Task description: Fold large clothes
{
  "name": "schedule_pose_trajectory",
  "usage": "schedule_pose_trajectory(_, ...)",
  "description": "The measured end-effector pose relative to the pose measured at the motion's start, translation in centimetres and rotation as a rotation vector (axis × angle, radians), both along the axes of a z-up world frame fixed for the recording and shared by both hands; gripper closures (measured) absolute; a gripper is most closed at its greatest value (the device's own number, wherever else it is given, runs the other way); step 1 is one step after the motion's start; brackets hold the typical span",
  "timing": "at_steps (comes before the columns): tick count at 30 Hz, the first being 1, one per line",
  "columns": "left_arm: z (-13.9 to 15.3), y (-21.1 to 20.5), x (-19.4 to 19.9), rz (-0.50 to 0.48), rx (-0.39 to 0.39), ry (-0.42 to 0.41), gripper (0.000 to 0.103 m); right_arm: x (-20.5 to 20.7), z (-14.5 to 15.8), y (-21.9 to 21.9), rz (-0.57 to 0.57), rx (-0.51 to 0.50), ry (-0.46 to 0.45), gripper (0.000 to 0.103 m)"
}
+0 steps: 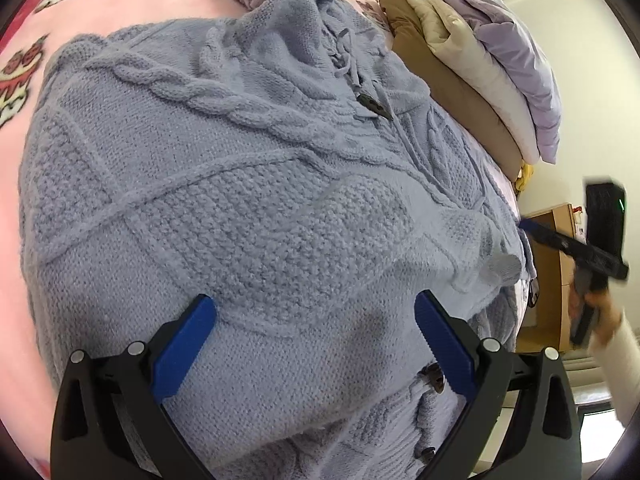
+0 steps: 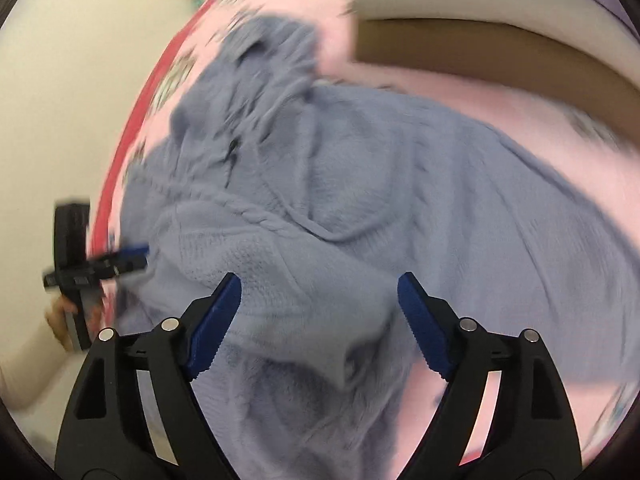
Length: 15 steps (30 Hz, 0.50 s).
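Beneath my left hand-held gripper (image 1: 316, 340) lies the blue-grey cable-knit cardigan (image 1: 240, 184), spread over the pink patterned bedspread (image 1: 120, 4). Its blue pads stand wide apart just above the knit, with a soft hump of wool between them, and they pinch nothing. Dark toggle buttons (image 1: 374, 106) run down the cardigan's front toward the collar, which lies bunched at the far end. Beyond the collar, folded brown, cream and lilac quilts (image 1: 492, 68) sit stacked on the bed. My right hand-held gripper (image 2: 320, 320) hovers over the cardigan's near side, its view blurred; its pads are spread wide too, with a folded sleeve cuff (image 2: 316, 344) lying below and between them, untouched by either pad. Each hand-held gripper shows at the edge of the other's view, at opposite sides of the cardigan.
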<state>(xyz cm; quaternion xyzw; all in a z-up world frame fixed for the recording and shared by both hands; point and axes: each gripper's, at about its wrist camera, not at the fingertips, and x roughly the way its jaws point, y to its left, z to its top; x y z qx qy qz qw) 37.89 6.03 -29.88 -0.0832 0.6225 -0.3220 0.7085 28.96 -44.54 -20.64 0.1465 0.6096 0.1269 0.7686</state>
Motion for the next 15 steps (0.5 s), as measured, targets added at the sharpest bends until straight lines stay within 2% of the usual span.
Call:
schedule_pose_trajectory(2,0.0,0.0,-0.2,-0.01,0.005,-0.008,0.005,2.6,-2.0,0.9,0.132,0.064,0.047,0.039)
schedule_pose_trajectory(3,0.0,0.0,-0.4,-0.015,0.007,-0.014,0.005,3.8,-3.4,1.3,0.2,0.101,0.108,0.039)
schedule_pose_trajectory(6,0.0,0.2,-0.8,-0.012,0.002,-0.03,0.005,5.0,-6.4,1.9,0.296,0.126,0.261,0.039)
schedule_pose_trajectory(7,0.1,0.4,-0.9,-0.003,-0.005,-0.037,0.005,5.2,-6.8,1.8,0.301,0.146,0.274,0.038)
schedule_pose_trajectory(9,0.1,0.9,-1.2,0.031,-0.031,-0.059,0.005,5.5,-7.3,1.0,0.276,0.24,0.304,0.029)
schedule_pose_trajectory(11,-0.1,1.2,-1.4,0.058,-0.053,-0.085,0.005,6.0,-7.9,-0.2,0.195,0.383,0.346,0.017)
schedule_pose_trajectory(12,-0.1,1.2,-1.4,0.055,-0.052,-0.091,0.005,6.1,-8.1,-0.4,0.177,0.421,0.354,0.017)
schedule_pose_trajectory(15,-0.2,0.9,-1.4,0.044,-0.034,-0.108,0.005,6.4,-8.2,-0.2,0.204,0.41,0.372,0.018)
